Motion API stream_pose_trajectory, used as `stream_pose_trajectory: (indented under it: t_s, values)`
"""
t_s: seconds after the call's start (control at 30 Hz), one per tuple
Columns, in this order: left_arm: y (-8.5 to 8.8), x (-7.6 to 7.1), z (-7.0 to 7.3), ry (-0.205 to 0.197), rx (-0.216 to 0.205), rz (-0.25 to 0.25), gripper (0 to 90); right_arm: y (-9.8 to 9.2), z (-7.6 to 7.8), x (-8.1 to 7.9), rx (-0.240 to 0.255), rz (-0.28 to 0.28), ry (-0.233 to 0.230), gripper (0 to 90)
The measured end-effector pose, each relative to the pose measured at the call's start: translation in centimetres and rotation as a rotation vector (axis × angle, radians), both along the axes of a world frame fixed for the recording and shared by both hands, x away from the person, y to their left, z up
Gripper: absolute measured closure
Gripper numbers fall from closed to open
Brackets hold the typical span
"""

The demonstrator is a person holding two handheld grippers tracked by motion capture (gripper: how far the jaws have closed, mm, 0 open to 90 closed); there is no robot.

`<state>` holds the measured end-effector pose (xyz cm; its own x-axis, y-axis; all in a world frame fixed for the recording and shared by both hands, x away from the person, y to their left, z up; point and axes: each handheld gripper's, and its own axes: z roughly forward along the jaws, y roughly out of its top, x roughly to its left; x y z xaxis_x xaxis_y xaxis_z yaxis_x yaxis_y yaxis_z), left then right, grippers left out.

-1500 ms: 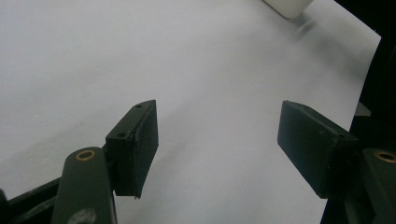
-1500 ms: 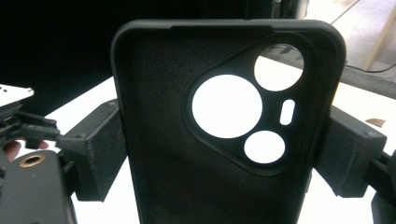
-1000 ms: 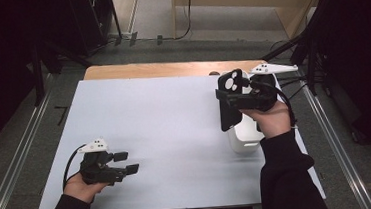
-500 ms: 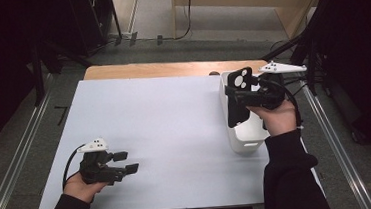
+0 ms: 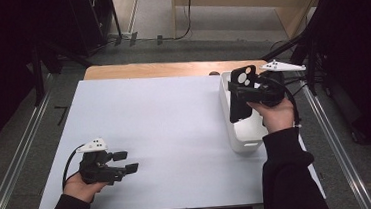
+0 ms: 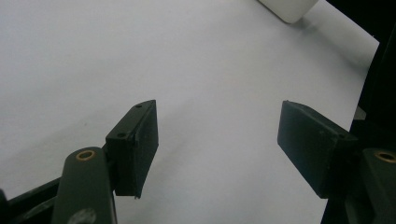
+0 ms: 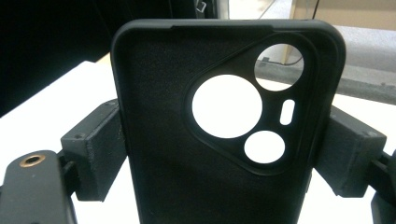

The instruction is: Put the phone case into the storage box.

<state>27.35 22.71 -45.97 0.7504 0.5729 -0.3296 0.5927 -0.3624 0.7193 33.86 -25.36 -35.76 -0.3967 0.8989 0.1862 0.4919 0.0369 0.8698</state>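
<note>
Right gripper view: my right gripper [image 7: 224, 154] clamps the black phone case [image 7: 224, 140] by its long edges, long axis upright, camera cutouts at frame top. High view: my left gripper [image 5: 123, 162], lower left, stands wide with nothing between its jaws.

1. Right gripper [image 5: 239, 94] holds black phone case [image 5: 239, 96] upright above white tray [image 5: 246, 139] at worktop [image 5: 165, 121] right edge.
2. Left gripper [image 5: 126, 162] at near-left, jaws apart, nothing between them.

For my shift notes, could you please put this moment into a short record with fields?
Held item: black phone case, upright between the pads of the right gripper
Case position: above the white bin at the table's right edge
Left gripper: jaws open, nothing between them, low over the white table
Table edge: wooden strip at far side
</note>
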Motion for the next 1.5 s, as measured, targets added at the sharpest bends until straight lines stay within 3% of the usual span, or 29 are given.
stream_pose_trajectory:
  t_s: [0.8, 1.5]
  values:
    - [0.3, 0.2, -0.1, 0.005, -0.005, 0.017, 28.7, -1.2, -0.9, 4.1, -0.018, -0.091, 0.019, 12.2]
    - [0.3, 0.3, -0.1, 0.013, -0.002, 0.018, 28.7, -0.9, 0.5, 9.0, -0.023, -0.135, 0.032, 12.3]
